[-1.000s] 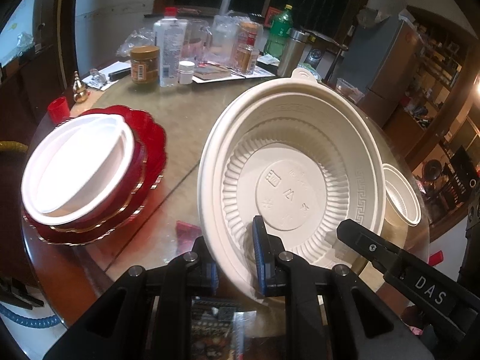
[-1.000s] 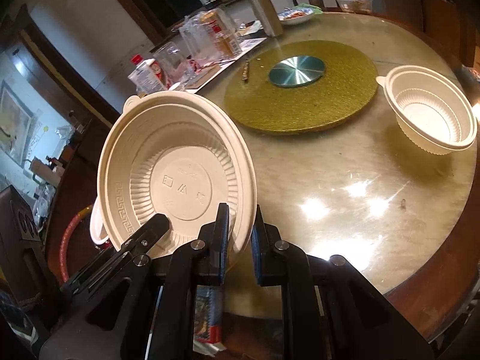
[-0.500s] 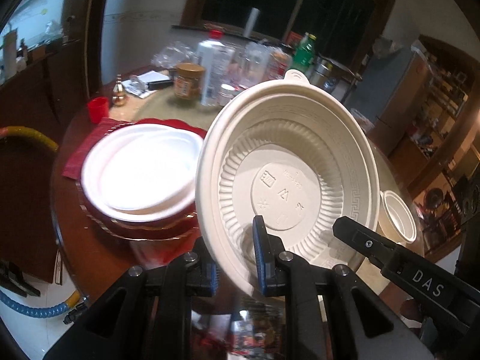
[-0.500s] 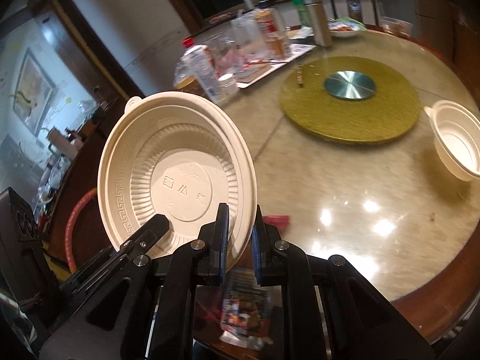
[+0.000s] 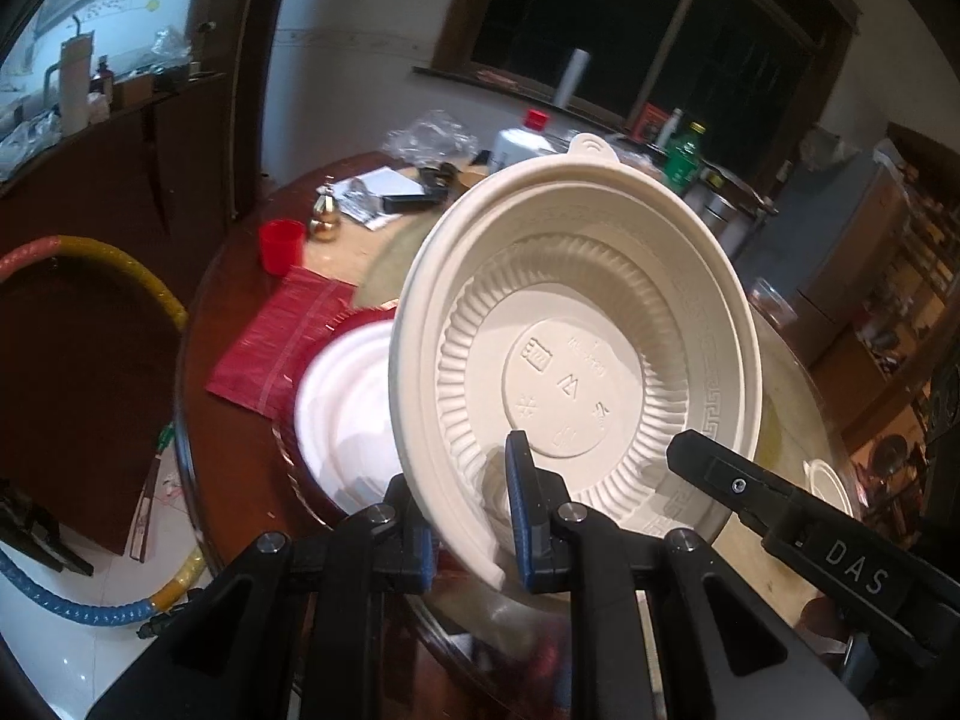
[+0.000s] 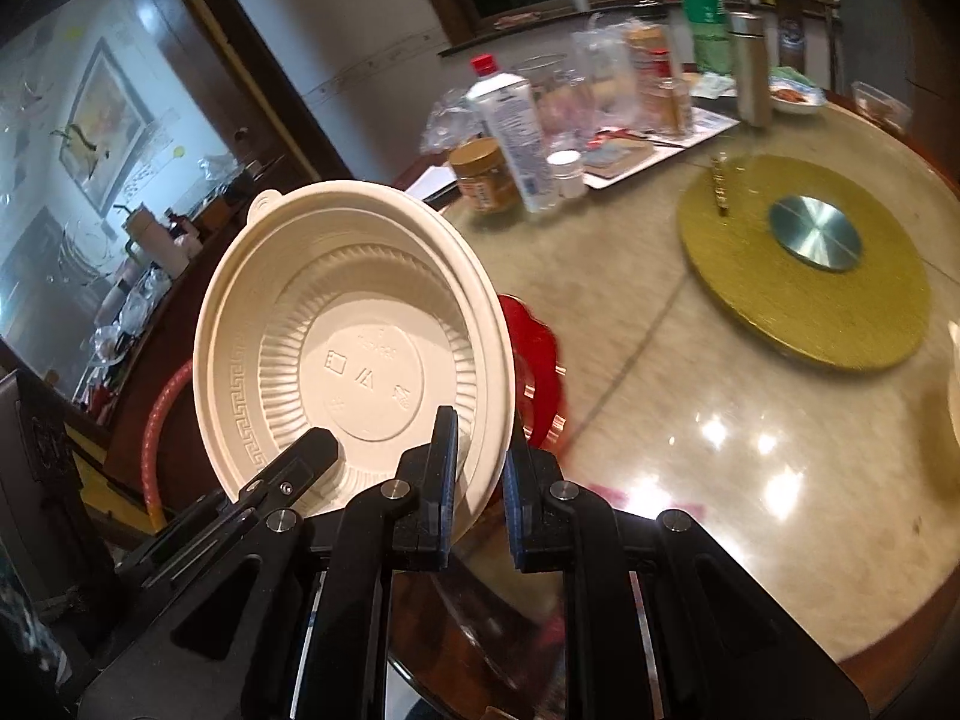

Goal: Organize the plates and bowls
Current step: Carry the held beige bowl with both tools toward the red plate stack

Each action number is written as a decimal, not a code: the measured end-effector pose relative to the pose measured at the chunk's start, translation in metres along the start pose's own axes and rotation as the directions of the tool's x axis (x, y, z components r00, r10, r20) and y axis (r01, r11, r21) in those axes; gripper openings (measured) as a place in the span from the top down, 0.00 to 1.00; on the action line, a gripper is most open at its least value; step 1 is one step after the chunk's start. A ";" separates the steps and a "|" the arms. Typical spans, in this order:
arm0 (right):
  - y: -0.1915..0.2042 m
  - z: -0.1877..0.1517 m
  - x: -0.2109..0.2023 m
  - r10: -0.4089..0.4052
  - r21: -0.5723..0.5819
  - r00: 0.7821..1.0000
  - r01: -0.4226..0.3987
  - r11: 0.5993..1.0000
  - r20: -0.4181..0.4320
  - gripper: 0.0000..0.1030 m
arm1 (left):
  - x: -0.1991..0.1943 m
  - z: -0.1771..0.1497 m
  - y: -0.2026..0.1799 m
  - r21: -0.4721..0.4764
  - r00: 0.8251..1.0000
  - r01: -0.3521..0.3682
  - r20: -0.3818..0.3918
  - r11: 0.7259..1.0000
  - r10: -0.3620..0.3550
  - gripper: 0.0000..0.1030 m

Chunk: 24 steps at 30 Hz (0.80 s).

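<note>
A large cream bowl [image 5: 576, 360] is held tilted in the air by both grippers. My left gripper [image 5: 471, 525] is shut on its left rim. My right gripper [image 6: 477, 480] is shut on its right rim; the bowl also shows in the right wrist view [image 6: 354, 354]. Below it, at the table's near-left edge, white plates [image 5: 348, 408] lie stacked on a red plate [image 6: 537, 354]. A smaller cream bowl [image 5: 831, 483] stands on the table at the right, half hidden by the right gripper's body.
A red cloth [image 5: 282, 342] and a red cup [image 5: 281, 246] lie beyond the plate stack. Bottles, jars and papers [image 6: 522, 138] crowd the table's far side. A gold turntable [image 6: 804, 258] sits mid-table. A striped hose [image 5: 78, 606] loops on the floor at left.
Both grippers have carried the large bowl leftwards, over the stack of white and red plates. The small bowl has slid out to the right edge of both views.
</note>
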State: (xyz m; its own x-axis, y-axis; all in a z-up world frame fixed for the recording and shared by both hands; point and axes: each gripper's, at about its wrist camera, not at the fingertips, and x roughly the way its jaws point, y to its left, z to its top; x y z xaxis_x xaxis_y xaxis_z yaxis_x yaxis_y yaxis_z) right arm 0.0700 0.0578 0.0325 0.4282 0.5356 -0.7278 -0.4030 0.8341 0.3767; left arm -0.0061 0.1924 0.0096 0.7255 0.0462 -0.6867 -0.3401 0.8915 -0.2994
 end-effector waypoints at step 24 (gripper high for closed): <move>0.017 0.018 0.077 0.007 -0.026 0.990 -0.011 1.000 -0.139 0.87 | 0.047 0.012 0.047 -0.105 0.993 -0.064 -0.109 0.992 0.053 0.82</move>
State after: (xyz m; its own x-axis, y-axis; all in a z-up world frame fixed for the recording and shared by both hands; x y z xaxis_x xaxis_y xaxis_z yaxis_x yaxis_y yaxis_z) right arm 0.1109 0.1153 -0.0066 0.3084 0.5182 -0.7977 -0.4290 0.8243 0.3695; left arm 0.0190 0.2416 -0.0284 0.6373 0.0439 -0.7694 -0.4471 0.8342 -0.3228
